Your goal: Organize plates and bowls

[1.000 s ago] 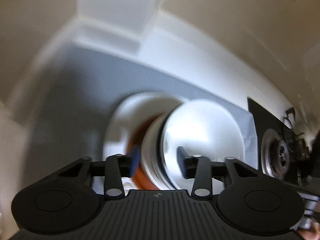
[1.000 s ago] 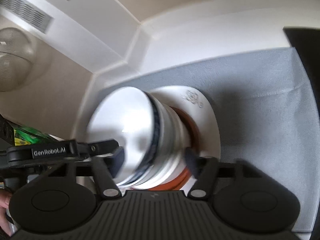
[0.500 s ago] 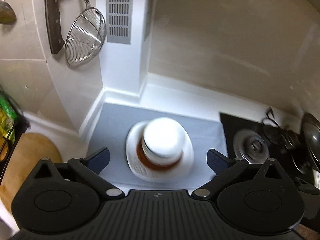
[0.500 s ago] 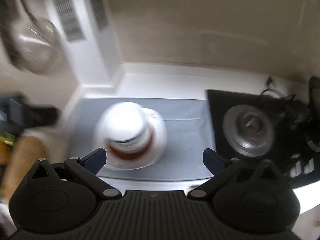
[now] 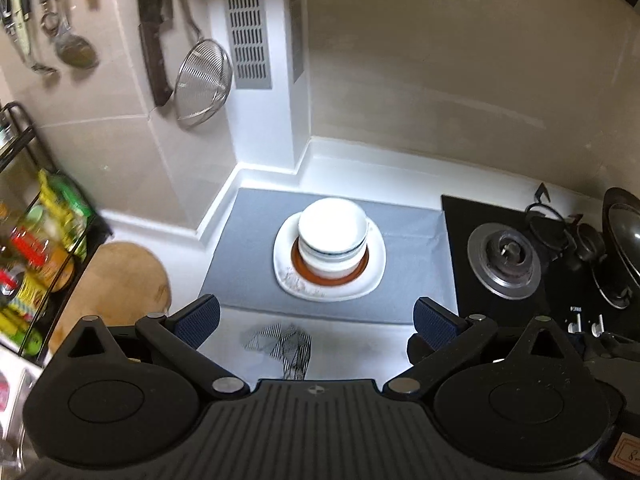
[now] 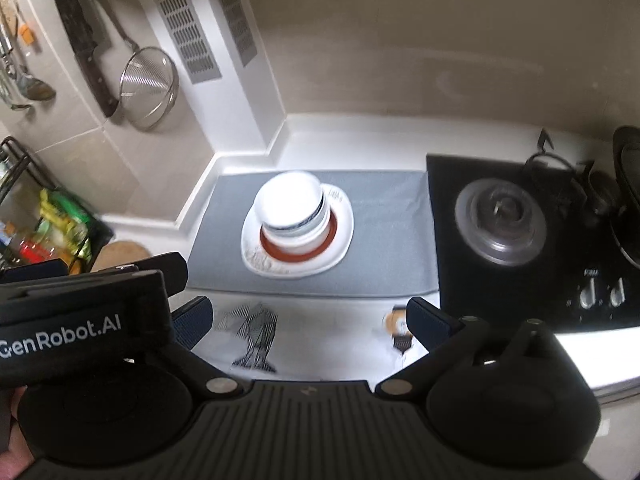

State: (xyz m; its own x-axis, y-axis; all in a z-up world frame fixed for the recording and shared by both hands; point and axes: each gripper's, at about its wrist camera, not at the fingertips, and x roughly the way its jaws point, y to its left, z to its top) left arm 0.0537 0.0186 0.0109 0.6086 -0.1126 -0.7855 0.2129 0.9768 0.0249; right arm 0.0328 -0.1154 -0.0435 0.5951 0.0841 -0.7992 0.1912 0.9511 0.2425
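A stack of white bowls [image 5: 333, 236] with a blue rim line stands on a red-brown plate [image 5: 299, 261], which sits on a white squarish plate [image 5: 374, 268] on a grey mat [image 5: 416, 240]. The same stack [image 6: 292, 212] shows in the right wrist view, on the white plate [image 6: 340, 232]. My left gripper [image 5: 316, 322] is open and empty, well back from the stack over the white counter. My right gripper [image 6: 306, 322] is open and empty, also back from the stack. The left gripper's body [image 6: 80, 320] shows at the left of the right wrist view.
A black gas hob [image 5: 504, 258] with a burner lies right of the mat, with a dark wok [image 5: 624, 244] at the far right. A round wooden board [image 5: 116, 280] and a wire rack of packets [image 5: 40, 248] stand left. A strainer [image 5: 202, 82] and knife hang on the wall.
Both grippers have opened and pulled back and up from the bowl stack, which now stands alone on the plates.
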